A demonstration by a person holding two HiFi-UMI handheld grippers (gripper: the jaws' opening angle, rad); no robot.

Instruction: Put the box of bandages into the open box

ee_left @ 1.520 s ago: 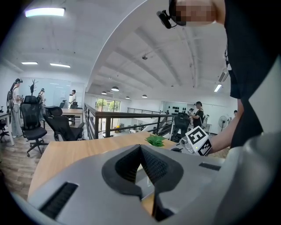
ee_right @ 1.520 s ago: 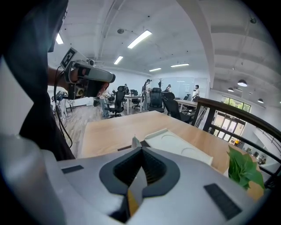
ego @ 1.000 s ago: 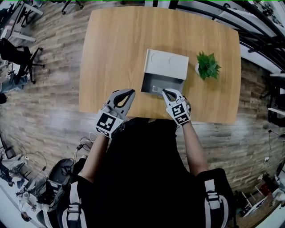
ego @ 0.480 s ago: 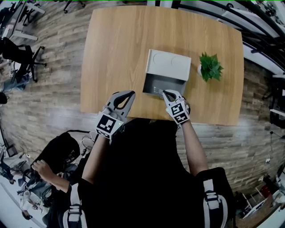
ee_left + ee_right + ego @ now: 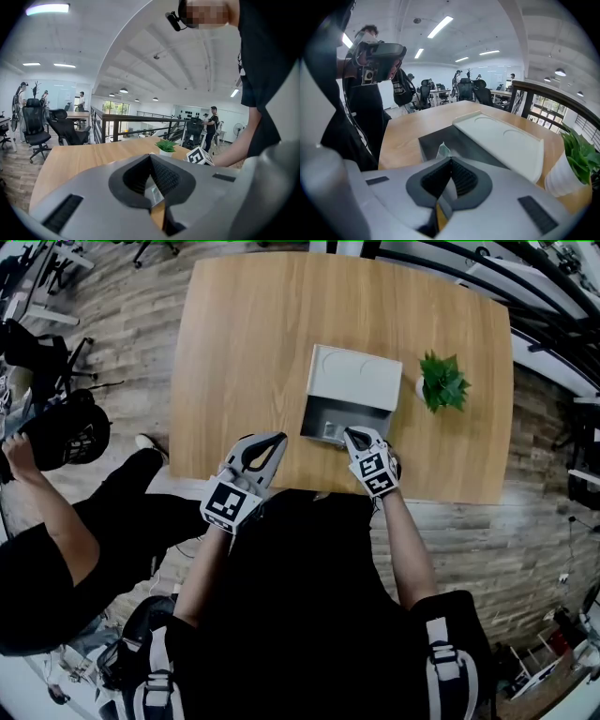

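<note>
Left tool (image 5: 277, 438), right tool (image 5: 348, 433), both closed

on my feed i saw the person wearing a black top (image 5: 300, 606) with short sleeves, and a pale, buckled strap (image 5: 155, 676) showed low on each side of the body. the left gripper (image 5: 277, 436) and right gripper (image 5: 348, 433) each had a smooth light-grey shell around a teardrop-shaped black opening. each carried a white cube (image 5: 228, 503) printed with black square markers. close up, the inner pads (image 5: 165, 177) were black and finely ribbed.

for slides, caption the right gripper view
Right gripper, jaws together, at the open box, a pale green item just past its tips, plant at right.
</note>
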